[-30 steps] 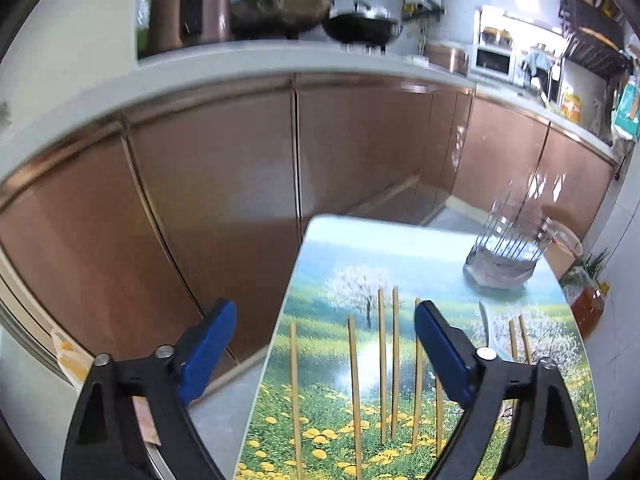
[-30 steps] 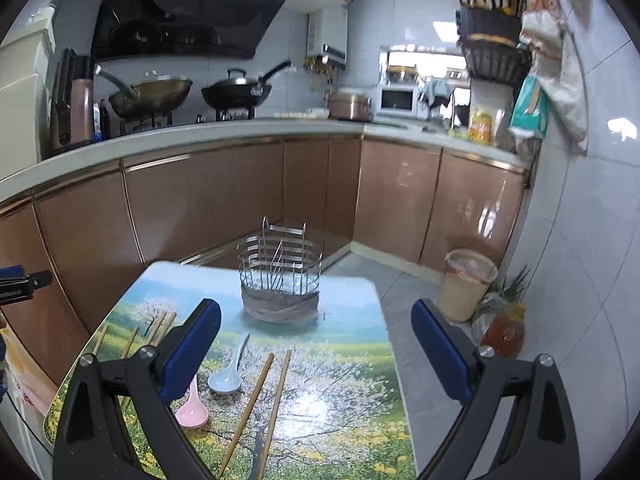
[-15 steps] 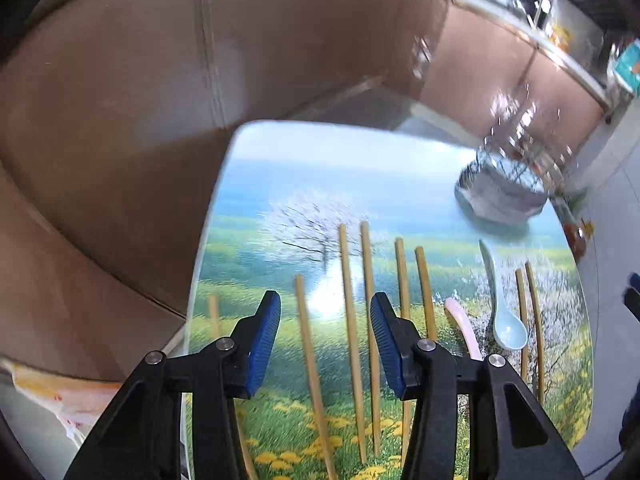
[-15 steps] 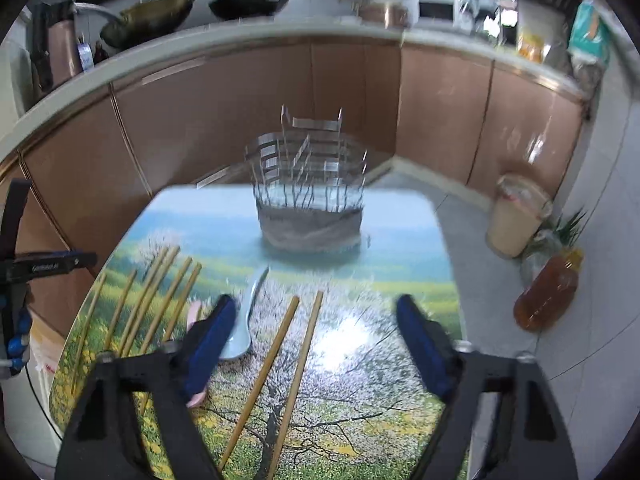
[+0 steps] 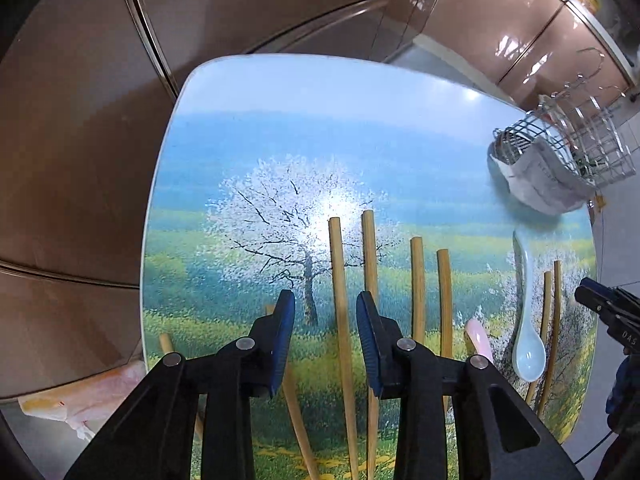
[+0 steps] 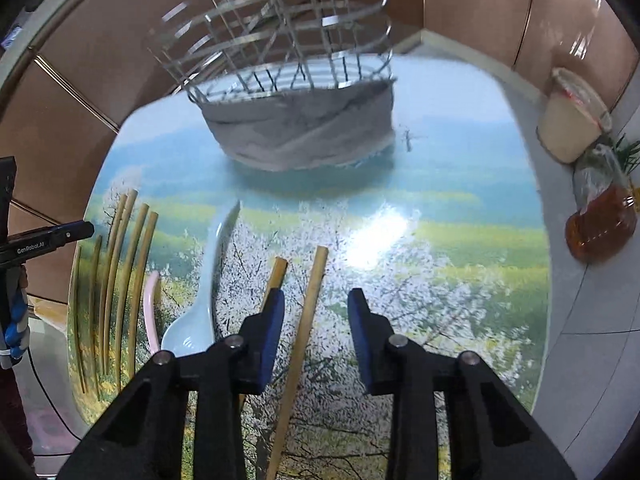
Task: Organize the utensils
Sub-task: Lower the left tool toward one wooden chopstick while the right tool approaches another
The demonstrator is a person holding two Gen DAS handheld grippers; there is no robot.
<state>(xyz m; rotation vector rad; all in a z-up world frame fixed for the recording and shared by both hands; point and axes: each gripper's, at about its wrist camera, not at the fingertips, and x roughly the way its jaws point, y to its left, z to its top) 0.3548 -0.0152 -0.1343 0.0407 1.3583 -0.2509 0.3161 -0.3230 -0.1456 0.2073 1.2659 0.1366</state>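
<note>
Black grippers, blue ribbed fingers (image 5: 283, 340), silver screws.

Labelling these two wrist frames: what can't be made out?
- Left wrist view: near ends of the chopsticks, hidden behind the left tongs.
- Right wrist view: wire basket contents, smeared by motion blur.
- Right wrist view: pink spoon bowl, hidden behind the right tongs.
- Both views: whether the pads touch a chopstick.

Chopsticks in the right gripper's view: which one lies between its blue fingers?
The right-hand chopstick of the pair beside the white spoon. It runs up between the closing right gripper jaws, untouched; its partner disappears behind the left finger.
</note>
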